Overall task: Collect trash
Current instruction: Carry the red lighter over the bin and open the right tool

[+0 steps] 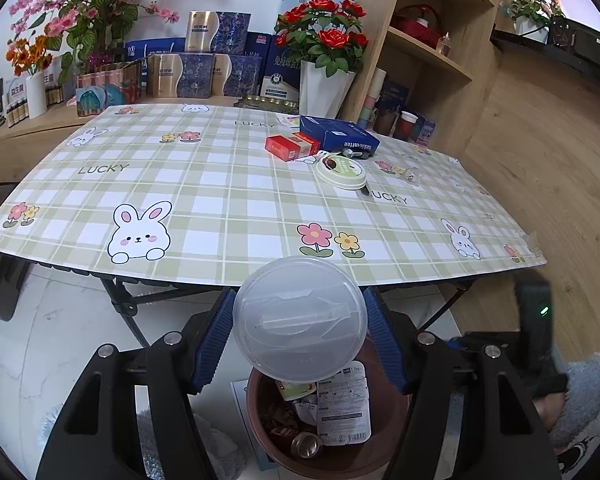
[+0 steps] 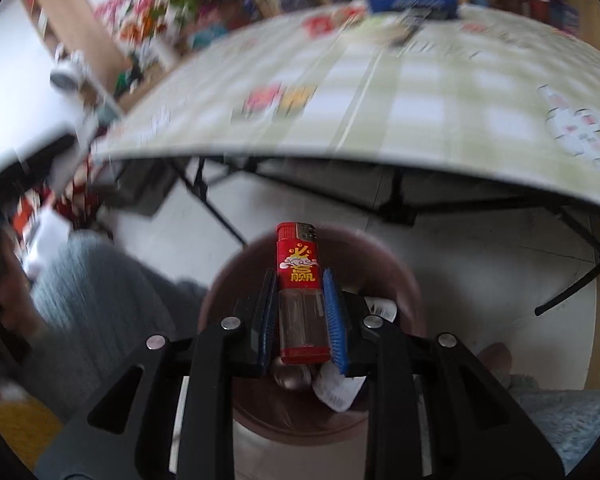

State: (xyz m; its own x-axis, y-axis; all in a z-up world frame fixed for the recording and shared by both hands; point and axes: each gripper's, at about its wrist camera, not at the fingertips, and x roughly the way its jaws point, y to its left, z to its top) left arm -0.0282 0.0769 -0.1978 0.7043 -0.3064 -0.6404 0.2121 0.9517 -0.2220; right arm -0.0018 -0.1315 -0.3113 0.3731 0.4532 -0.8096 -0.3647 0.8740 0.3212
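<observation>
My left gripper (image 1: 300, 322) is shut on a clear round plastic lid (image 1: 300, 320) and holds it above a brown bin (image 1: 260, 420) on the floor in front of the table. The bin holds paper labels, wrappers and a small can. My right gripper (image 2: 300, 320) is shut on a red lighter (image 2: 300, 280), upright between the pads, over the same brown bin (image 2: 220, 292). On the table lie a red box (image 1: 286, 147), a blue coffee box (image 1: 338, 133) and a white-green lid (image 1: 340, 169).
The checked table (image 1: 220, 200) stands on a black folding frame. Boxes and flower vases line the back; a wooden shelf (image 1: 420, 52) stands at the right. A small clear wrapper (image 1: 410, 176) lies near the right edge. The right wrist view is motion-blurred.
</observation>
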